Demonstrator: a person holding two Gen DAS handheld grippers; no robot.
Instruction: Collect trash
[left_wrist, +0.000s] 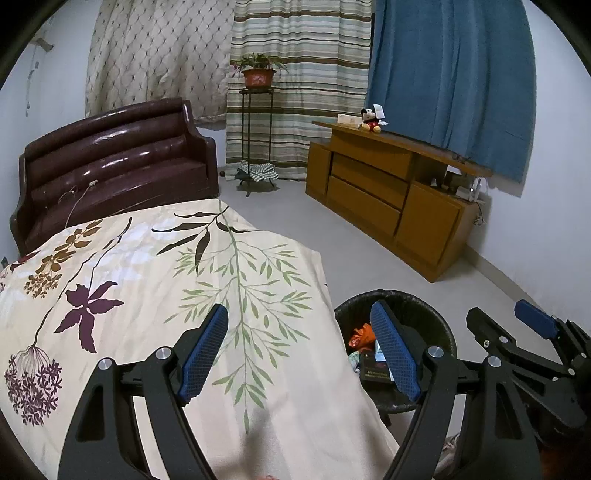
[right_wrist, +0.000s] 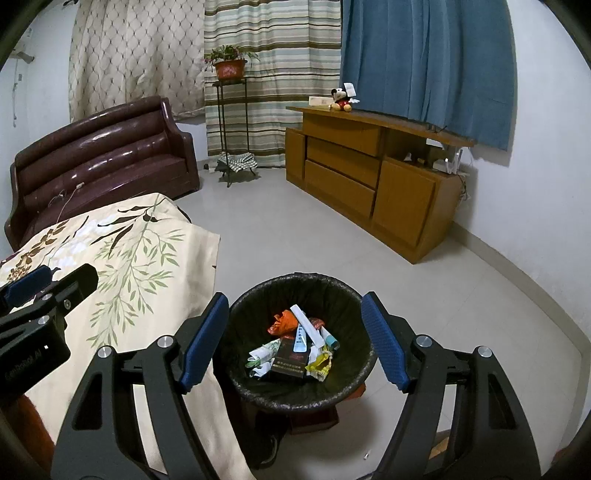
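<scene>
A round bin with a black liner stands on the floor beside the cloth-covered table. Inside it lies a heap of trash: an orange wrapper, white and blue strips, a dark box and a yellow wrapper. My right gripper hovers over the bin, open, with nothing between its blue pads. My left gripper is open and empty above the table's floral cloth, near its right edge. In the left wrist view the bin shows partly behind the right finger, and the right gripper sits beyond it.
A dark brown sofa stands behind the table. A potted plant on a tall metal stand is at the striped curtain. A wooden cabinet with a plush toy lines the right wall. Pale floor tiles lie between.
</scene>
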